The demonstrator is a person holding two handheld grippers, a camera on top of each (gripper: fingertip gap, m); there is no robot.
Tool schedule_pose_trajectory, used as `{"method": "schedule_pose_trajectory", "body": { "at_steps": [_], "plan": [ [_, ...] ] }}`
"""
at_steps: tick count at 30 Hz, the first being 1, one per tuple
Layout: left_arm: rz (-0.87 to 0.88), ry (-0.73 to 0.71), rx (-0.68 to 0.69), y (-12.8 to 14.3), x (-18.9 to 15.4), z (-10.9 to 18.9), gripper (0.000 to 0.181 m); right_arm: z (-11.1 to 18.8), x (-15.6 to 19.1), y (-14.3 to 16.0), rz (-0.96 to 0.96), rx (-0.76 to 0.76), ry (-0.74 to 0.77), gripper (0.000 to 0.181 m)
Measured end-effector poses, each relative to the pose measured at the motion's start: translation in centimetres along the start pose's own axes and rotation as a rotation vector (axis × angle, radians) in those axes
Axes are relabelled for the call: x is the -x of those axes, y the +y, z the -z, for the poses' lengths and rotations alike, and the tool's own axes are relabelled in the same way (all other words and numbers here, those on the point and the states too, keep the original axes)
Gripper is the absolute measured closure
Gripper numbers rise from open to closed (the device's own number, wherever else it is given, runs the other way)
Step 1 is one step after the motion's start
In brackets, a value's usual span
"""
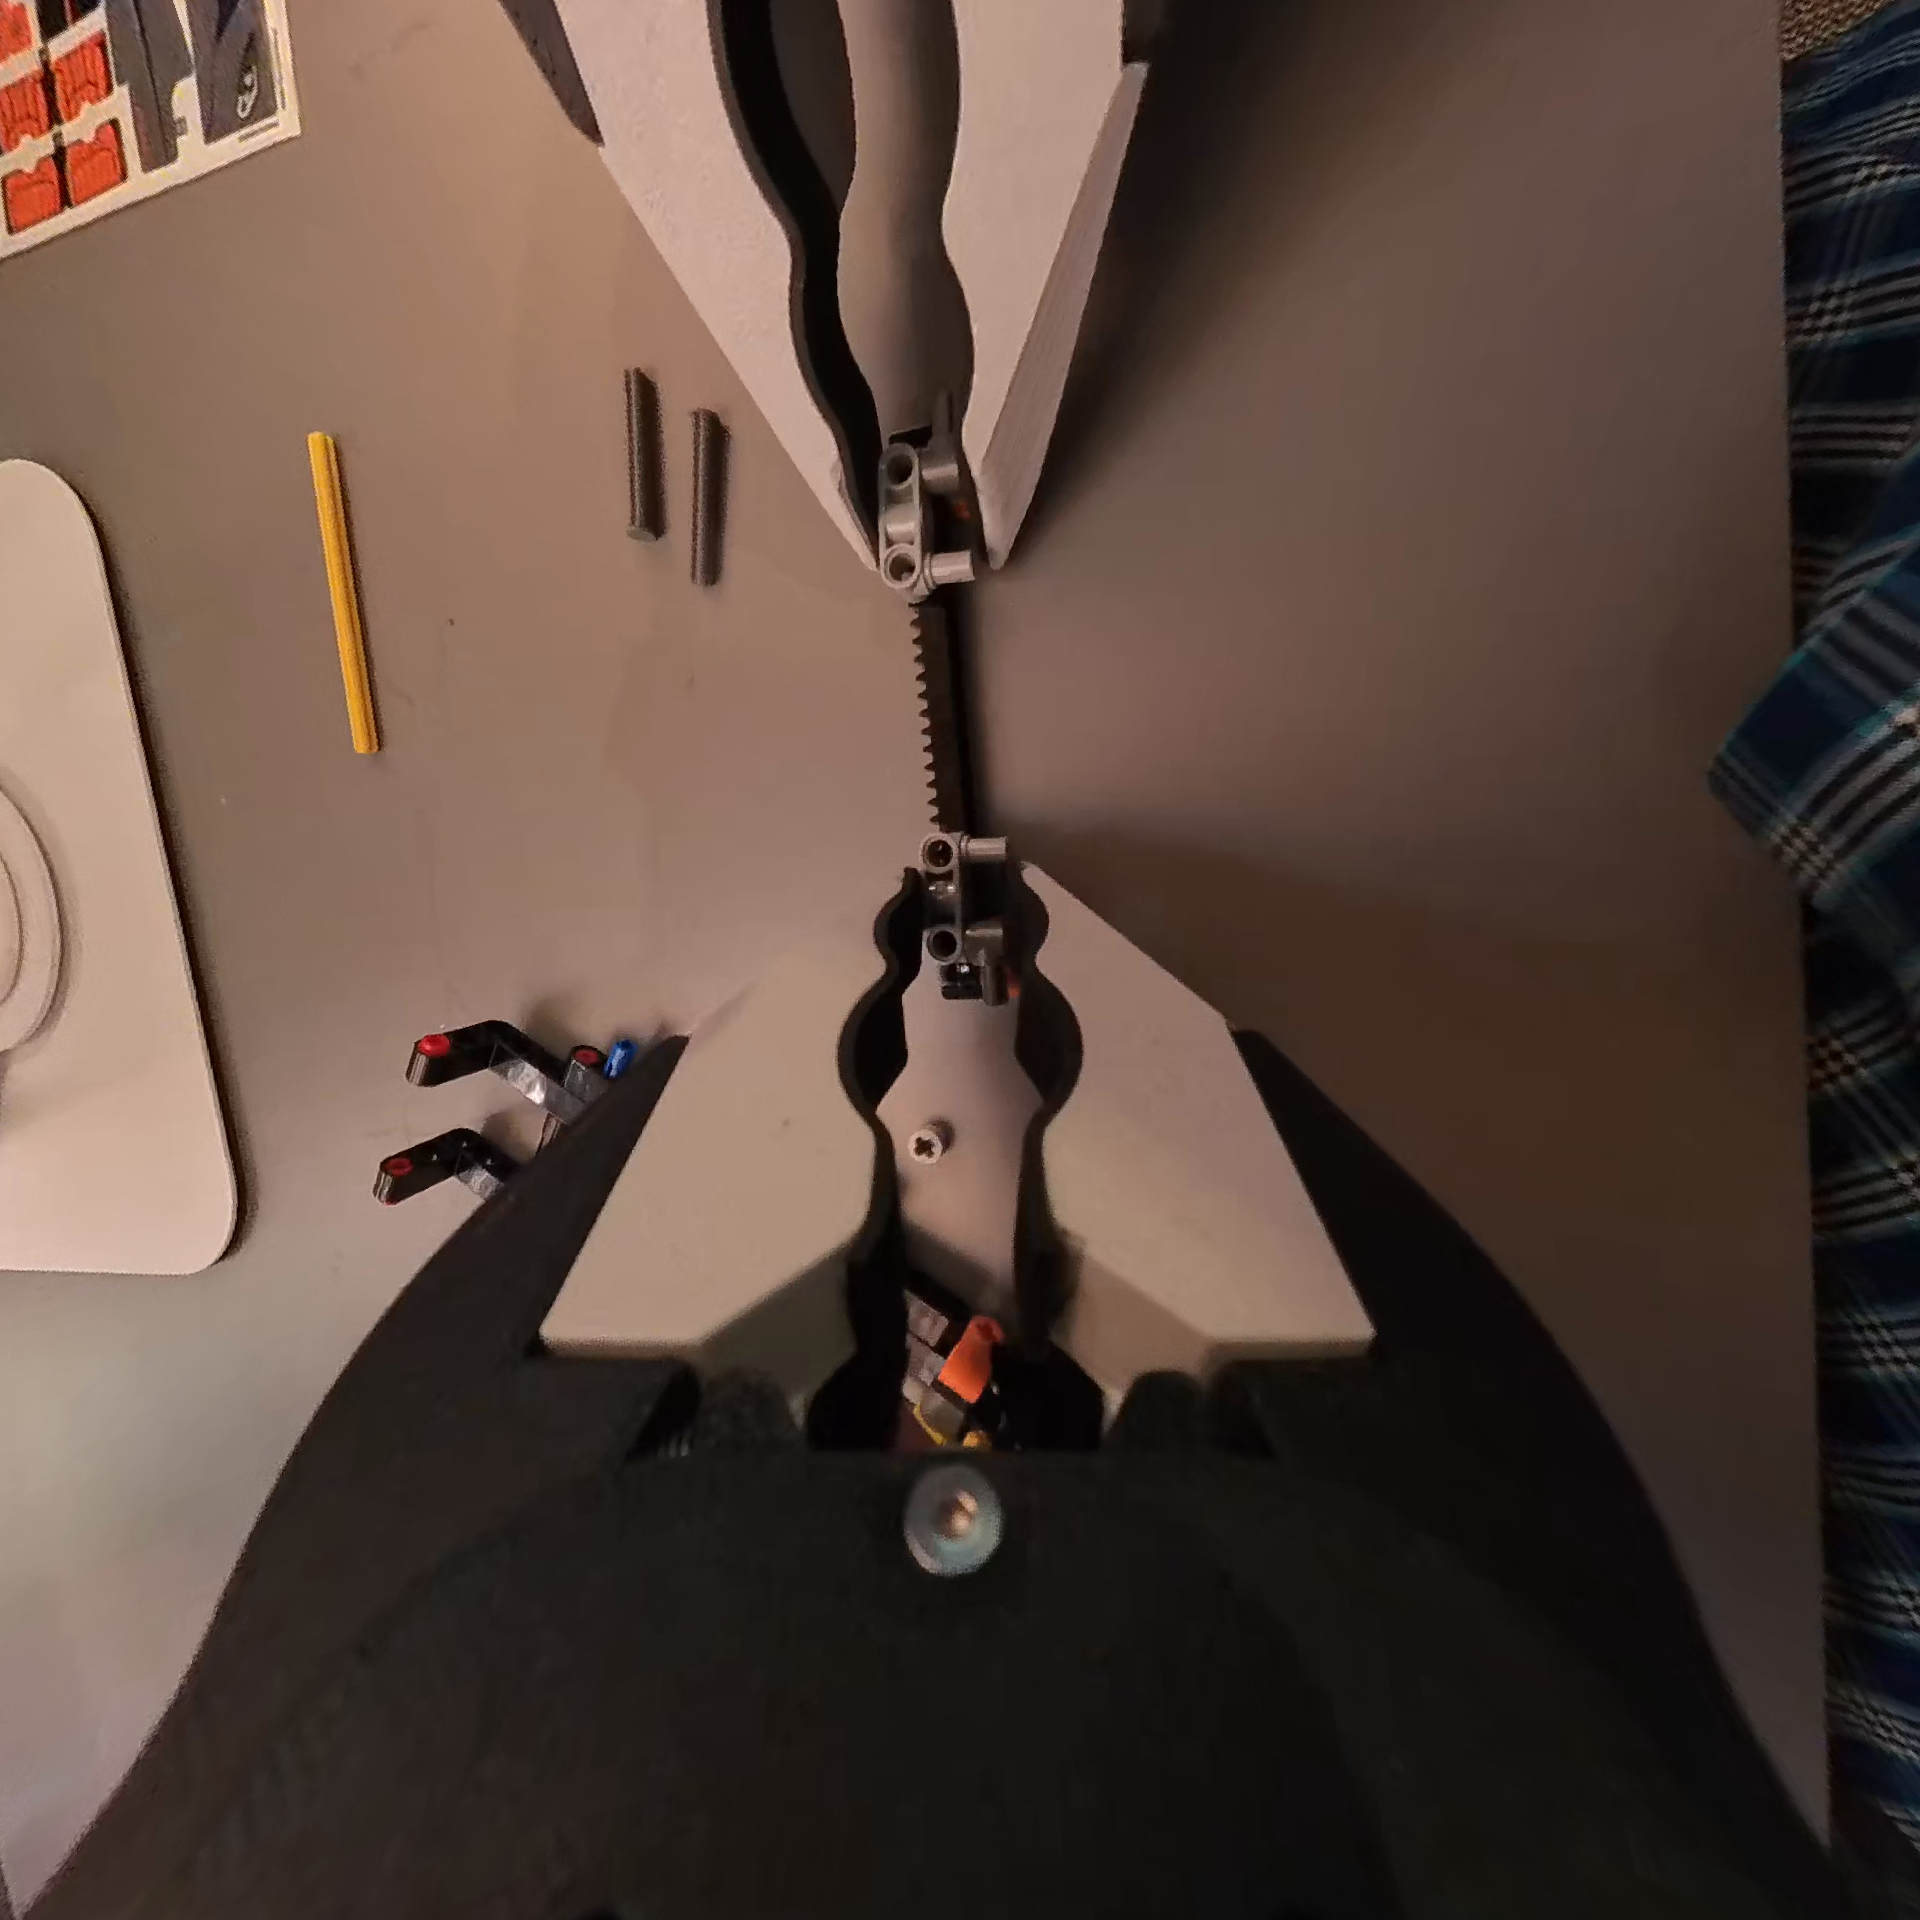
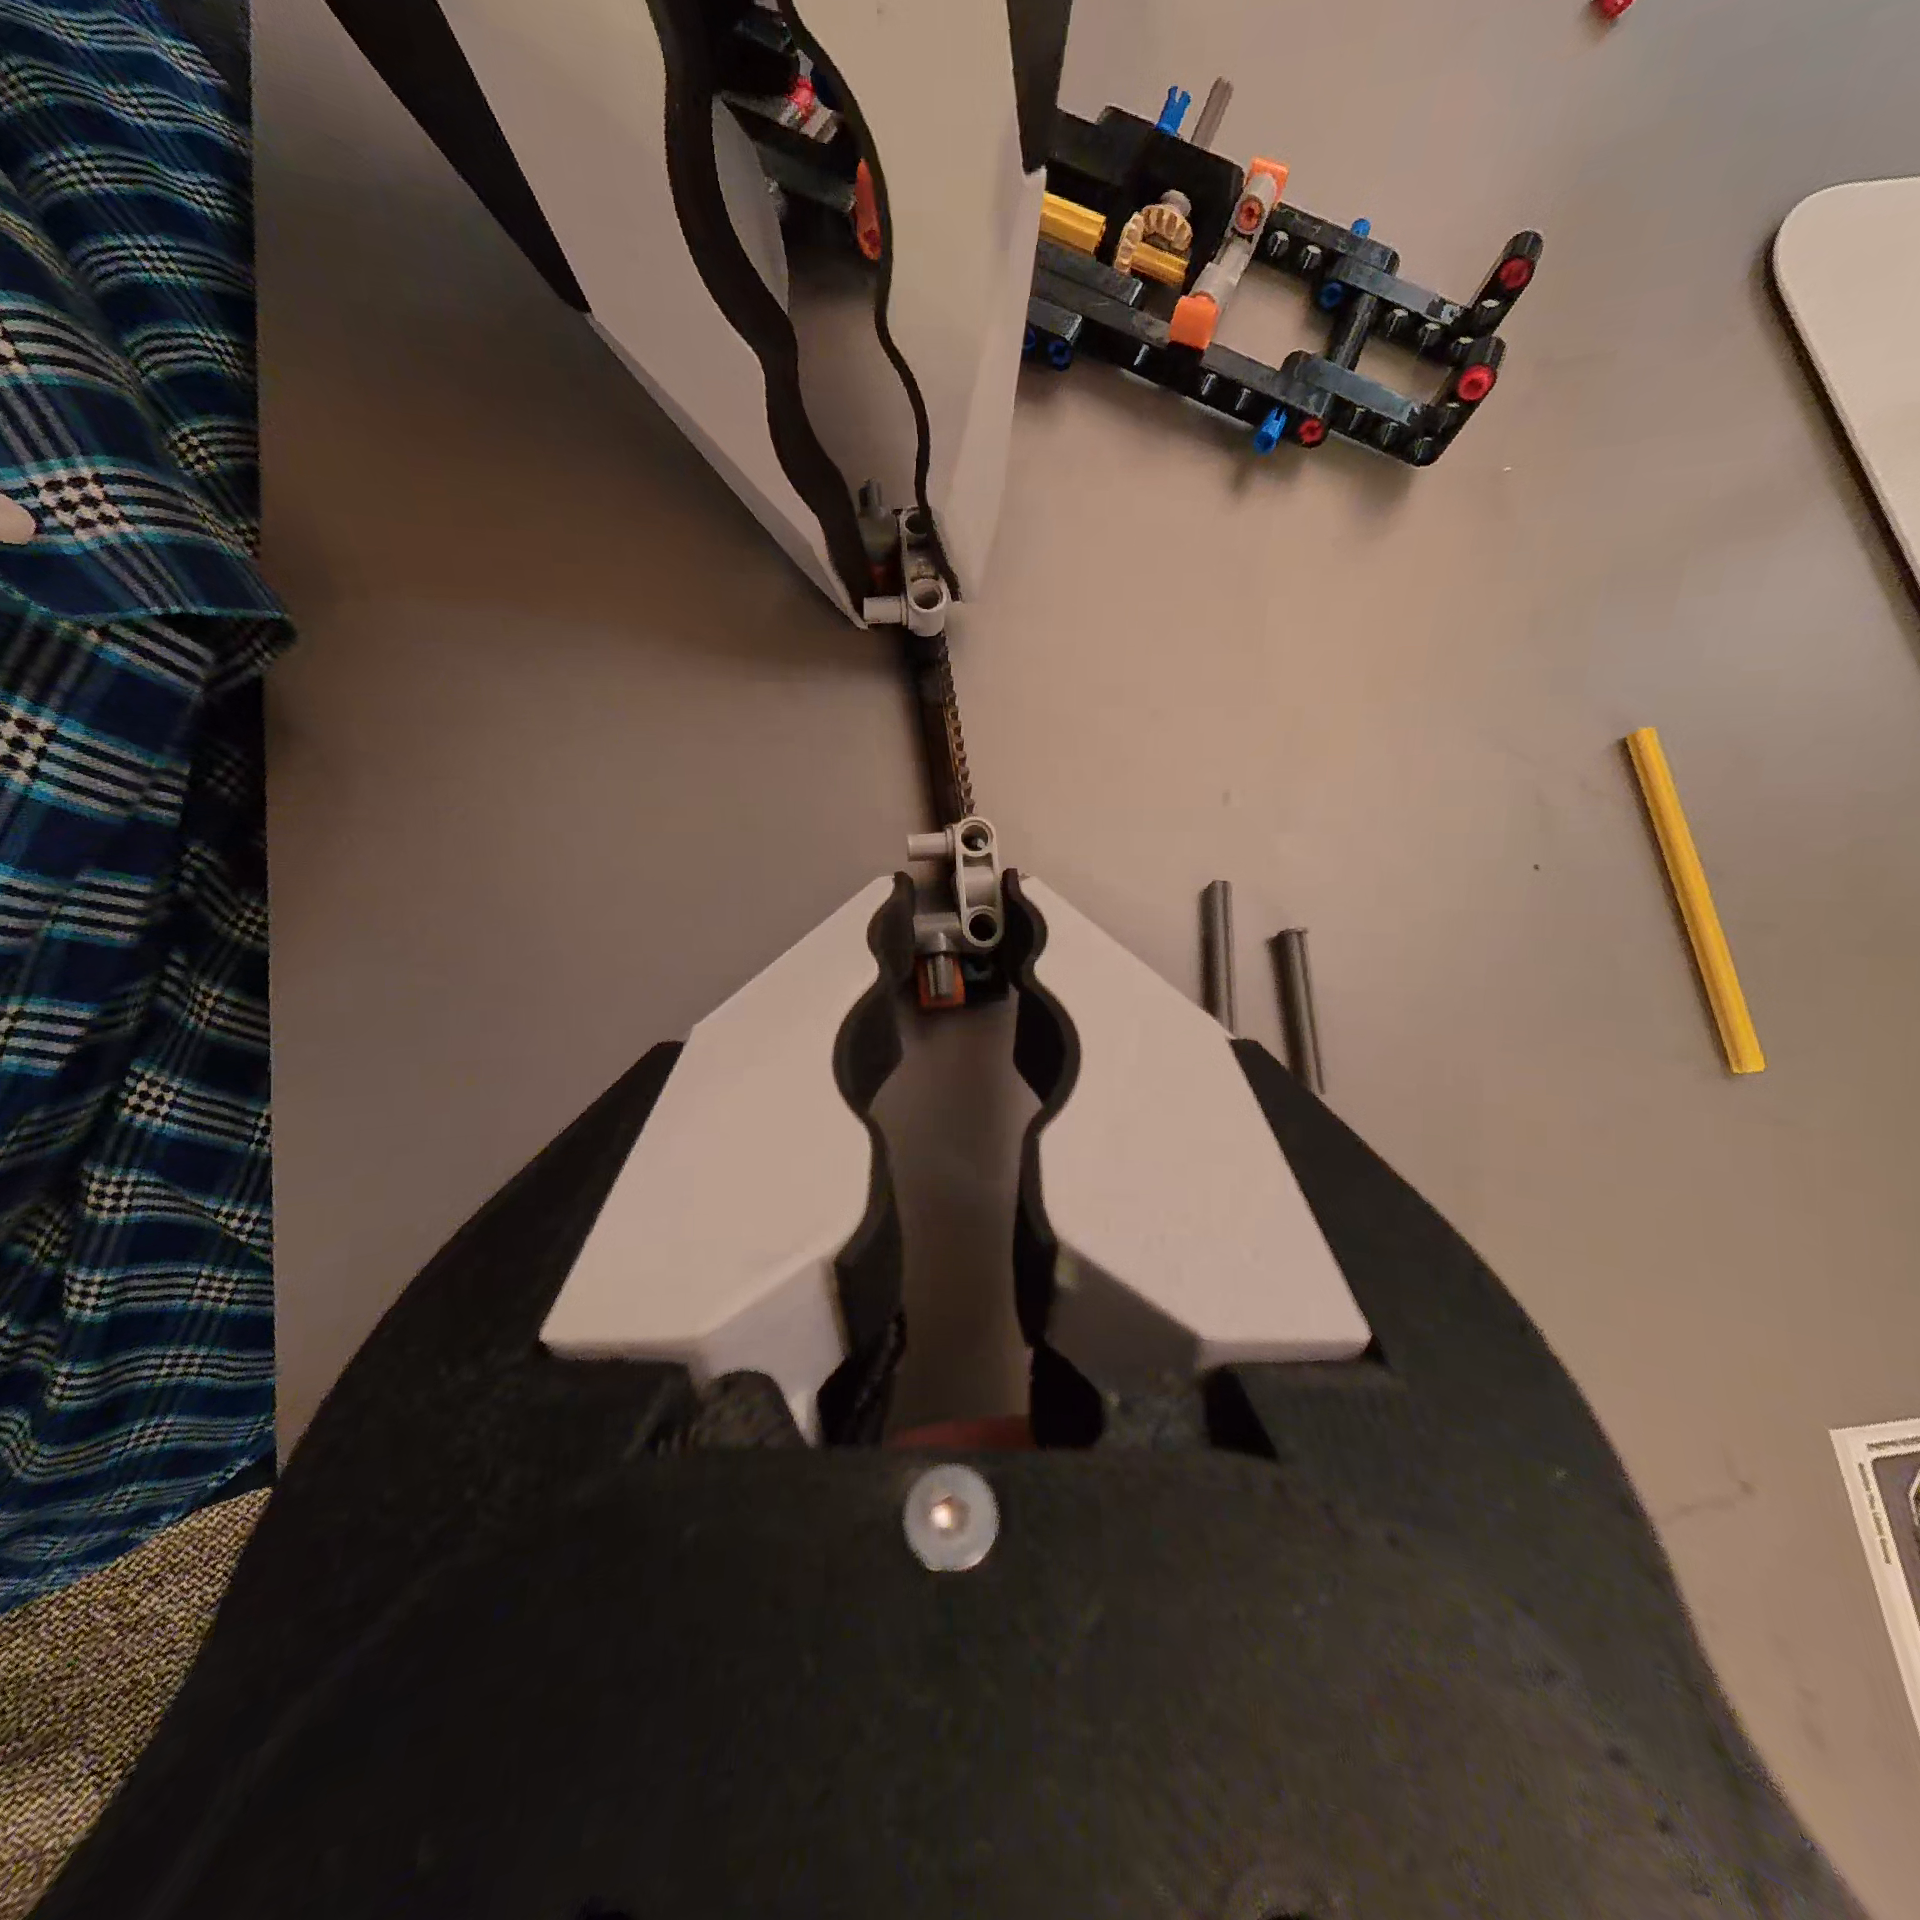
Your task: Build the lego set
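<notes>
I had the left gripper (image 1: 961, 914) and the right gripper (image 2: 956, 925) each clenched on a grey connector at opposite ends of the toothed rack (image 1: 940, 717) — lifted over the table (image 1: 1351, 623), presumably to steady it — chassis (image 2: 1278, 312) aside.

My gray counter (image 2: 1351, 644) with toy parts

I see a yellow stick (image 2: 1694, 899), two gray rods (image 2: 1257, 982), a black frame (image 2: 1299, 322).

Dim warm indoor light, soft shadows on the grey table (image 1: 1351, 520), wide-angle bending at edges, slight blur
</notes>
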State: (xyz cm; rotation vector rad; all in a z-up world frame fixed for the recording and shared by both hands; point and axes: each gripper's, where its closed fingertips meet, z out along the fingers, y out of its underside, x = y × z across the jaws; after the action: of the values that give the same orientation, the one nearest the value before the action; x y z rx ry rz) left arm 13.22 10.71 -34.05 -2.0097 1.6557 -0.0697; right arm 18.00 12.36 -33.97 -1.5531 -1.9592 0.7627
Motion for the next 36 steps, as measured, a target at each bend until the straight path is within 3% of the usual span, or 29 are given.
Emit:
{"method": "schedule_pose_trajectory", "body": {
  "at_steps": [7,11,15,19,27,36],
  "plan": [
    [0.017,-0.008,-0.002,0.0,0.0,0.0,0.168,0.0,-0.1,0.0,-0.002,-0.005,-0.004,0.166],
    [0.035,-0.031,0.003,0.0,0.2,0.1,0.161,1.4,-0.6,-0.3,-0.036,-0.053,-0.011,0.156],
    [0.059,-0.028,0.013,0.2,0.3,0.3,0.152,3.1,-3.4,0.3,-0.076,-0.056,0.074,0.162],
    [0.071,-0.024,0.015,0.2,0.1,0.3,0.151,3.1,-5.4,1.9,-0.059,0.034,0.148,0.168],
    [0.089,-0.024,0.02,-0.2,-0.1,0.3,0.15,1.5,-5.2,2.0,-0.027,0.069,0.138,0.179],
    [0.089,-0.047,0.021,-1.5,0.7,-0.6,0.151,1.9,-4.9,1.9,-0.043,0.047,0.13,0.18]
  ]
}}
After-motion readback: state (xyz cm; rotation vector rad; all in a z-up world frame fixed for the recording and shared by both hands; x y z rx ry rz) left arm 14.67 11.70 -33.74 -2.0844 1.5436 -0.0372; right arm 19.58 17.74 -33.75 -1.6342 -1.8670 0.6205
